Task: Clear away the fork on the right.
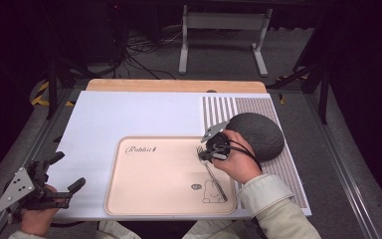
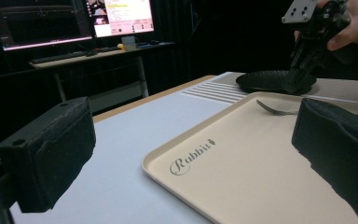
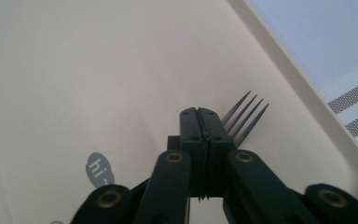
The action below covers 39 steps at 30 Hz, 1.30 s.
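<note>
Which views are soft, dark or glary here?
High view: even light on the tray, surroundings dark. Left gripper view: near pads blurred, monitors overexposed, room black. Right gripper view: bright, washed-out tray, closed jaws soft up close, fork tines sharp.

A beige rectangular plastic tray (image 1: 154, 199) lies on a pale blue mat (image 1: 129, 117) that covers most of the wooden desk (image 1: 174, 85). A dark metal fork (image 1: 210, 169) lies in the tray's right half, tines toward the far side. Just right of the tray, on a striped placemat (image 1: 219, 112), sits a dark round plate (image 1: 258, 134), seemingly upside down.
</note>
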Each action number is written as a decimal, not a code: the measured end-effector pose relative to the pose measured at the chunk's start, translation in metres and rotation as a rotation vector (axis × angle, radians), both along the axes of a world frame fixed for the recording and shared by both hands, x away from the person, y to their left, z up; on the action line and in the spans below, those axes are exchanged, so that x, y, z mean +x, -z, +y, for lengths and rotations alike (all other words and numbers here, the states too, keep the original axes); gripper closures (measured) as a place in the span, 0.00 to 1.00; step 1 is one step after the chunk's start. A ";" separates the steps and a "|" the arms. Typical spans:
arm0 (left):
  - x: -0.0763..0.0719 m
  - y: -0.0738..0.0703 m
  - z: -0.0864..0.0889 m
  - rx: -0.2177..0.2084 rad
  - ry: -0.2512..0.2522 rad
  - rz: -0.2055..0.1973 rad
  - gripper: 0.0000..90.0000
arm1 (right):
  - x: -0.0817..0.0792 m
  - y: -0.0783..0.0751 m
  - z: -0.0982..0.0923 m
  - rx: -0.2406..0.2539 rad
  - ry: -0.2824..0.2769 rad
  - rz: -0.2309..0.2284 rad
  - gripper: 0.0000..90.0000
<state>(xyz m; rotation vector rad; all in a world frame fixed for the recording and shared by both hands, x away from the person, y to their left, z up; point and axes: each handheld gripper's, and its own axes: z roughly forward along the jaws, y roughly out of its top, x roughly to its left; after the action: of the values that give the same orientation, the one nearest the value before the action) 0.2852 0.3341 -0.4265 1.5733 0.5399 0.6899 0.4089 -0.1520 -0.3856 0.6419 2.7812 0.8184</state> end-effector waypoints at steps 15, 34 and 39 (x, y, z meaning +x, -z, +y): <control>0.000 0.000 0.000 -0.002 -0.001 0.003 0.00 | 0.011 0.028 0.002 -0.066 -0.147 0.048 1.00; 0.000 0.000 -0.001 0.003 0.000 0.001 0.00 | 0.014 0.040 0.004 -0.123 -0.151 0.063 1.00; 0.000 0.000 0.000 0.001 0.001 0.000 0.00 | 0.015 0.041 0.003 -0.126 -0.151 0.066 1.00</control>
<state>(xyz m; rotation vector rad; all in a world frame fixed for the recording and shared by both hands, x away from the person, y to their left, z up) 0.2854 0.3336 -0.4267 1.5750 0.5393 0.6896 0.4236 -0.1486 -0.4264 0.4501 2.9415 0.6524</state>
